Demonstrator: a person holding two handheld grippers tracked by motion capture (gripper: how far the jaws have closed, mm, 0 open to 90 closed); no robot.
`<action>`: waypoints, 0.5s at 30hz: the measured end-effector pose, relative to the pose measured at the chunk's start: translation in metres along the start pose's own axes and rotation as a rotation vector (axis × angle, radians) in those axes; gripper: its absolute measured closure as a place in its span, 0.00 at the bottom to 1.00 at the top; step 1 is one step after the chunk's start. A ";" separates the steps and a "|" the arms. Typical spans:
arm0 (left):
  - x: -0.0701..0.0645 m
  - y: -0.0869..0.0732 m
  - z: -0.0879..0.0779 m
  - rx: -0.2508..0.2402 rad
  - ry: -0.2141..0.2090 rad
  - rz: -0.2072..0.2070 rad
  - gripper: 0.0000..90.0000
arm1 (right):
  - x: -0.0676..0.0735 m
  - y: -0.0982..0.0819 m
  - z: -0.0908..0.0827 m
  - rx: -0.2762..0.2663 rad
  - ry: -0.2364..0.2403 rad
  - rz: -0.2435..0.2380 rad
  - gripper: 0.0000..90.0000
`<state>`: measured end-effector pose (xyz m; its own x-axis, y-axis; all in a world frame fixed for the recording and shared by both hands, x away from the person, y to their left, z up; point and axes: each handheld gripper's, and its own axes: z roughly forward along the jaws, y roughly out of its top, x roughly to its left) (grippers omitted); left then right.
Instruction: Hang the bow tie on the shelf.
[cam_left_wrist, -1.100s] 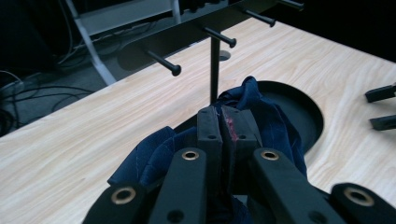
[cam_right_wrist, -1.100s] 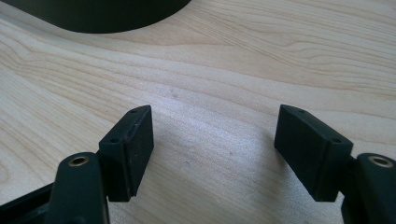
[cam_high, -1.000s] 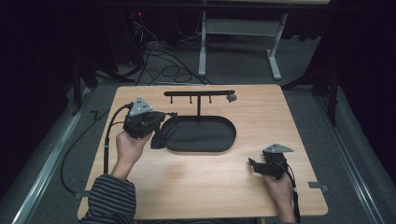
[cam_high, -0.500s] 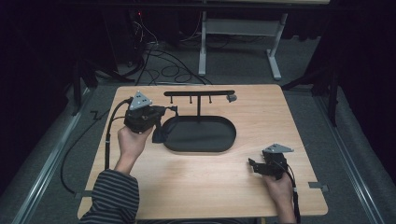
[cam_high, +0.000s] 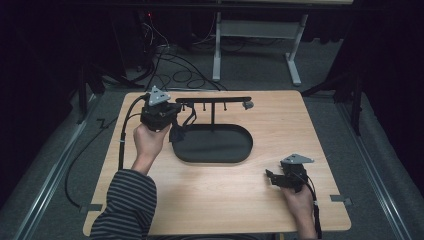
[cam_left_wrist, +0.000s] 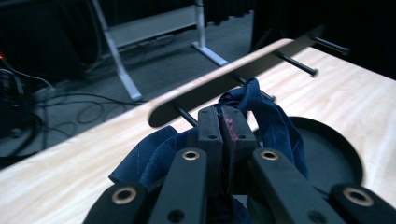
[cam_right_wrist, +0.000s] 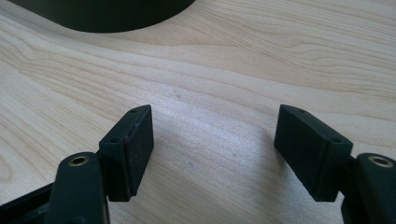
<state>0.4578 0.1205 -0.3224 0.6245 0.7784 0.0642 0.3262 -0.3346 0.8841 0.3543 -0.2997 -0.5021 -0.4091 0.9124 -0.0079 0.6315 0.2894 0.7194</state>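
A dark blue cloth (cam_left_wrist: 275, 126) hangs pinched between the pads of my left gripper (cam_left_wrist: 226, 122), which is shut on it. The cloth (cam_high: 179, 131) dangles from my left gripper (cam_high: 172, 116) at the left end of a black peg rack (cam_high: 214, 100), just under its bar (cam_left_wrist: 233, 81) and thin pegs. The rack's post rises from a black oval tray (cam_high: 212, 143). My right gripper (cam_high: 270, 176) rests near the table's front right, and its jaws stand wide apart over bare wood in the right gripper view (cam_right_wrist: 214, 145).
The light wooden table (cam_high: 310, 130) carries the tray and rack at its middle. Behind it are a white desk frame (cam_high: 252, 37) and loose cables (cam_high: 165, 55) on the grey floor. A cable (cam_high: 125, 130) trails from my left gripper over the left edge.
My left gripper has risen and moved back toward the rack's left end, carrying the cloth up from the tray's left rim. The right gripper has not moved.
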 end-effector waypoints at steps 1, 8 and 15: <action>0.000 0.001 0.002 -0.004 0.010 0.002 0.97 | 0.000 0.000 0.000 0.000 0.001 0.001 0.33; 0.004 0.005 0.020 0.008 0.022 -0.019 0.97 | 0.000 0.000 0.000 0.000 0.003 -0.002 0.33; 0.009 0.001 0.026 0.017 0.065 -0.021 0.97 | 0.000 0.000 0.000 0.000 0.004 0.000 0.33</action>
<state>0.4825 0.1133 -0.3335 0.5700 0.8181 0.0760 0.3512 -0.3263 0.8776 0.3543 -0.2996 -0.5020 -0.4116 0.9113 -0.0056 0.6314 0.2896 0.7194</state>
